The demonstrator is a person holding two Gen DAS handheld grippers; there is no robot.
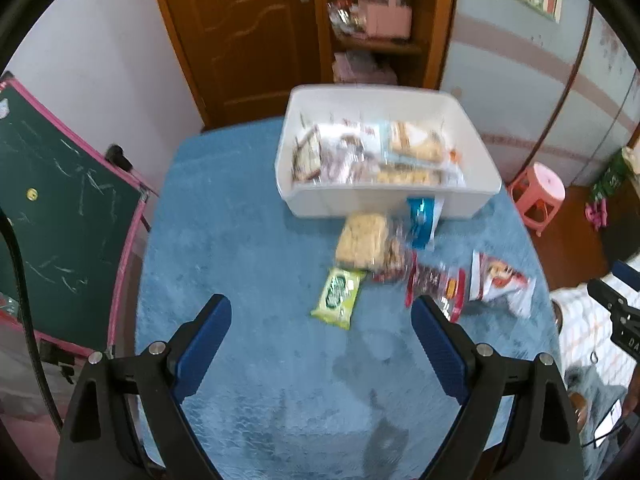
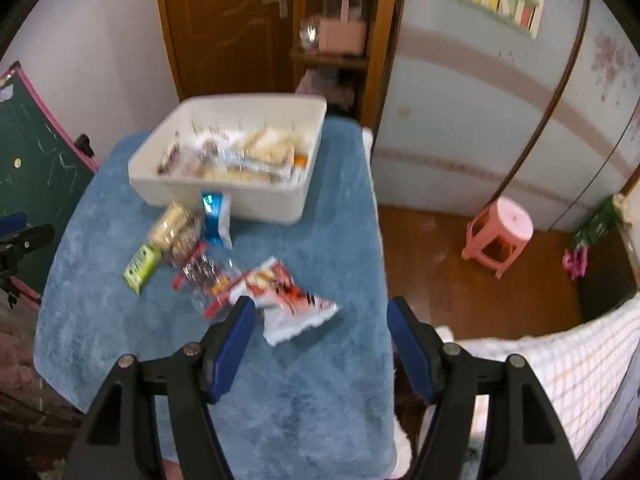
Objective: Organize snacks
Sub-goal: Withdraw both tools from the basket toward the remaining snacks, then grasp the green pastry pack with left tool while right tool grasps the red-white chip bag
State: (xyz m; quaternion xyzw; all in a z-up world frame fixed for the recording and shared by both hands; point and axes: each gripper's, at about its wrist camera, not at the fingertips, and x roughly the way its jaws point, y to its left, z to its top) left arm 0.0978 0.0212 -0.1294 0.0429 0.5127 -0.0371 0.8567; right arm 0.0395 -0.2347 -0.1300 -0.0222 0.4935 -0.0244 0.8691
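Note:
A white bin (image 1: 384, 202) (image 2: 256, 206) with several wrapped snacks in it stands at the far side of the blue cloth. In front of it lie loose packets: a pale cracker pack (image 1: 362, 246) (image 2: 172, 226), a blue pack (image 1: 420, 222) (image 2: 212, 216) leaning on the bin, a green pack (image 1: 338, 296) (image 2: 140, 266), a clear red-edged pack (image 1: 436, 284) (image 2: 204, 276) and a white-and-red pack (image 1: 500, 284) (image 2: 284, 300). My left gripper (image 1: 320, 302) hovers open near the green pack. My right gripper (image 2: 320, 303) hovers open beside the white-and-red pack. Neither holds anything.
The blue fuzzy cloth (image 1: 248, 264) covers the table, whose right edge (image 2: 380, 264) drops to a wooden floor. A green chalkboard (image 1: 60, 208) stands at the left, a pink stool (image 2: 500, 232) at the right, and a checked cloth (image 2: 580, 364) at the near right.

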